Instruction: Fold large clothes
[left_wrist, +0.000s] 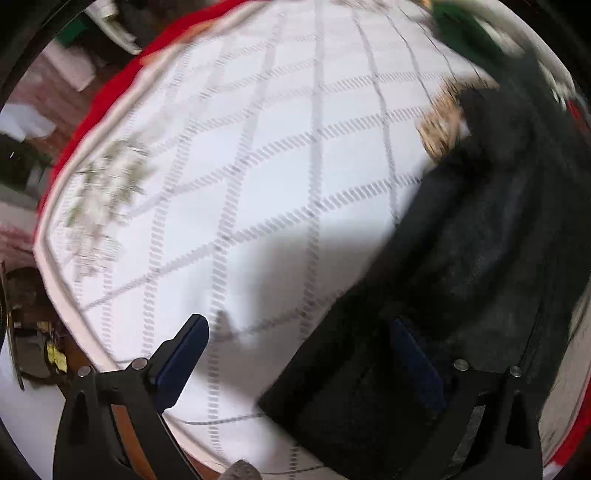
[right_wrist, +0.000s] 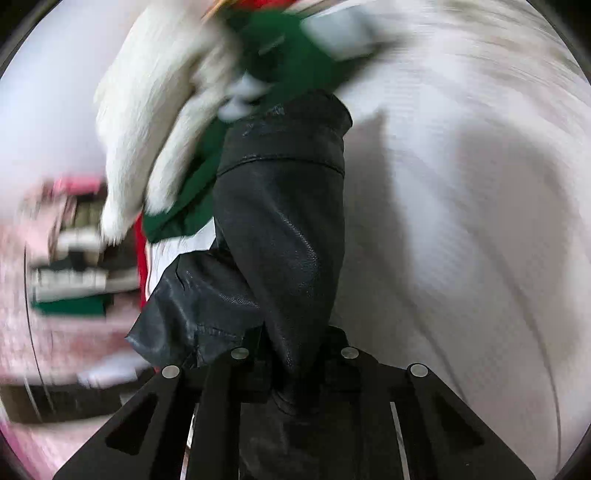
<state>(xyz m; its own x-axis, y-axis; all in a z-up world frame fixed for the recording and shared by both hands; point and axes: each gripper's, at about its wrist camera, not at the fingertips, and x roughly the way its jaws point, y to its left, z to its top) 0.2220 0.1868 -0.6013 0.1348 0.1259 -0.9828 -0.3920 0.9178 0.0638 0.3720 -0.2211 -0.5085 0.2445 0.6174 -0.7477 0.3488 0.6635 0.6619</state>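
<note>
**On the bed: black jacket caught in one gripper, the other spread wide**

Between the fingers of the right gripper (right_wrist: 291, 363) a fold of the black leather jacket (right_wrist: 280, 229) is pinched tight, the jaws closed on it. From there the garment runs straight ahead of the gripper as a long glossy tube with a stitched seam across it. Beyond and to its left lie a white fluffy garment (right_wrist: 147, 110) and a green cloth (right_wrist: 280, 55), both blurred.

The left gripper (left_wrist: 301, 354) stands released, its blue-padded fingers (left_wrist: 181, 362) wide apart and holding nothing. The dark jacket (left_wrist: 480, 258) spreads ahead and to its right, passing under the right-hand finger; I cannot tell whether that finger touches it. Everything lies on a white quilted bedcover (left_wrist: 258, 147) with a grey grid pattern and a red edge (left_wrist: 107, 92).
</note>
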